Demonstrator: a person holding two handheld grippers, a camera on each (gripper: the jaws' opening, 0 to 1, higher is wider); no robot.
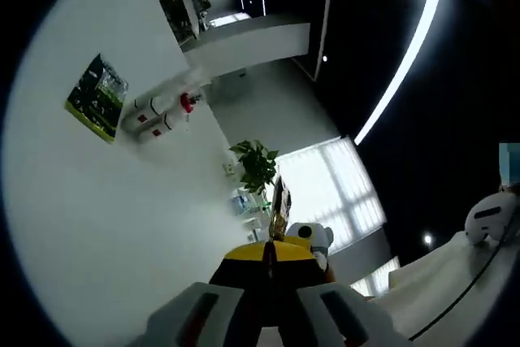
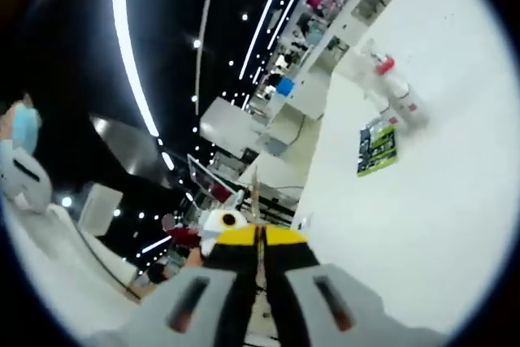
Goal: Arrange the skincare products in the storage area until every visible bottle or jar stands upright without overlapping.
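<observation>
1. A white wall [image 1: 97, 225] is taking up most of what both cameras are facing, with a ceiling light strip [image 1: 406, 54] running beside it. Both grippers are pointing upward, so I cannot tell where the skincare products are standing or lying
2. The storage area is likewise out of reach of judgement (what it is holding, I cannot tell)
3. A poster [image 1: 97, 97] and two fire extinguishers [image 1: 158, 115] are hanging on that wall, just beside each other
4. The left gripper [image 1: 272, 253] is showing its jaws pressed together, gripping nothing; the right gripper [image 2: 258, 237] is looking the same
5. Bottles and jars are probably handling as light, stiff and slippery, glass ones fragile, so gripping mid-body seems wisest
</observation>
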